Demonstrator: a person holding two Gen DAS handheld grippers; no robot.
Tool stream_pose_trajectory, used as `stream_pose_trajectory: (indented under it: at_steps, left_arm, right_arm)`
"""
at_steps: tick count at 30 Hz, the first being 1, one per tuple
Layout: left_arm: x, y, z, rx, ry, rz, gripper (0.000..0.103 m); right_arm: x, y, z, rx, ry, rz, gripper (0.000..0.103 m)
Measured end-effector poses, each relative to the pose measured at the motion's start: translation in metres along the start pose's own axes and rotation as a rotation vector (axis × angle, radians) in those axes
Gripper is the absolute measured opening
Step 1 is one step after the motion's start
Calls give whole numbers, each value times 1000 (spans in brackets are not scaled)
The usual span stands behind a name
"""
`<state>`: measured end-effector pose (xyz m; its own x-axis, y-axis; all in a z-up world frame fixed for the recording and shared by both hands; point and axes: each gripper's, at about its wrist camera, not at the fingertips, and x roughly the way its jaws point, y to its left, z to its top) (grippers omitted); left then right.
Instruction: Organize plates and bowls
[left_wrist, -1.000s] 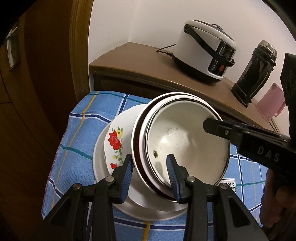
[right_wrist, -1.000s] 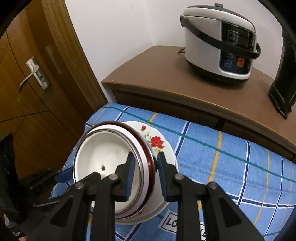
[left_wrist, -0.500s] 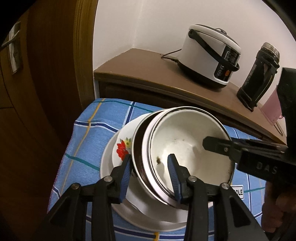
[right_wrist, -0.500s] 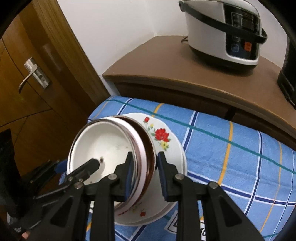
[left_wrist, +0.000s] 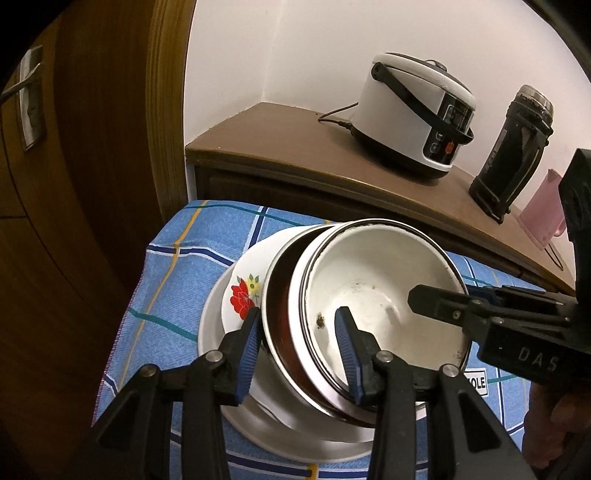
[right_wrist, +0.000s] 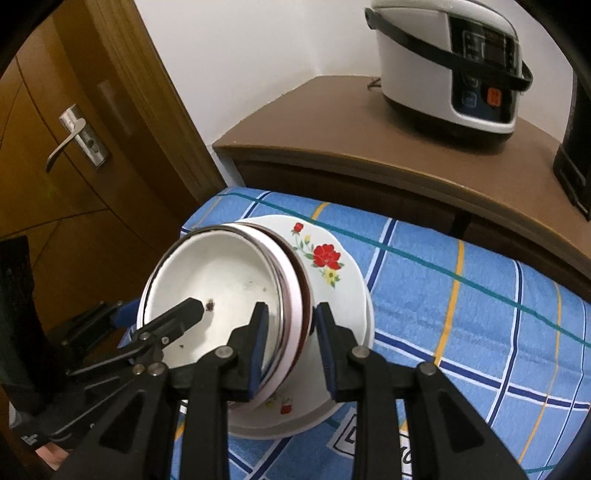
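A stack of nested bowls (left_wrist: 373, 295), white enamel inside a brown-rimmed one, is held tilted just above a flowered plate (left_wrist: 243, 291) that lies on a plain white plate (left_wrist: 210, 332). My left gripper (left_wrist: 295, 347) is shut on the near rim of the bowls. My right gripper (right_wrist: 288, 339) is shut on the opposite rim of the bowl stack (right_wrist: 221, 280). In the right wrist view the flowered plate (right_wrist: 328, 269) shows behind the bowls.
The plates rest on a blue checked cloth (right_wrist: 461, 295). Behind it is a brown cabinet top (left_wrist: 295, 147) with a white rice cooker (left_wrist: 413, 114), a black flask (left_wrist: 513, 147) and a pink jug (left_wrist: 543, 218). A wooden door (right_wrist: 66, 155) stands at the left.
Both grippers have lifted the bowl stack a little and brought it back level over the plates. Both stay shut on its rim.
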<state>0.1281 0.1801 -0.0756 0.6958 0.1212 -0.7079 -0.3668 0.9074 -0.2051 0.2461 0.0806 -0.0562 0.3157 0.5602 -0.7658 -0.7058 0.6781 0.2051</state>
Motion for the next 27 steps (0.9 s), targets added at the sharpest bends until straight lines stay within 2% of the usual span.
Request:
stream_pose_trajectory:
  at_steps: [3,5,7,10,19,24,27]
  left_arm:
    - [-1,-1,-1,3,-2,-1,47]
    - [-5,-3,-2,10,-9,9,53]
    - [-15,-5,-3,16,-41,38,59]
    - [-33,-12,-3,37,-97,60,66]
    - [-82,-45,-9,81,-202,-2,69]
    - [-101,-60,-16,93,-237,-18,69]
    - [-108,-67,-19,96,-252,-30,70]
  right_arm:
    - [0,1,-2,-13,-11,3,31]
    - [-7,3,-3,-14,-40,-6,45]
    - [-24,2,-5,-13,-108,-16,67]
    - [-50,2,-10,-15,-186,-66,71]
    - [-127,3,-44,-20,-382,-163,82]
    - [-156,7,-61,-33,-459,-207,90]
    - [-169,8,-68,-30,-479,-206,91]
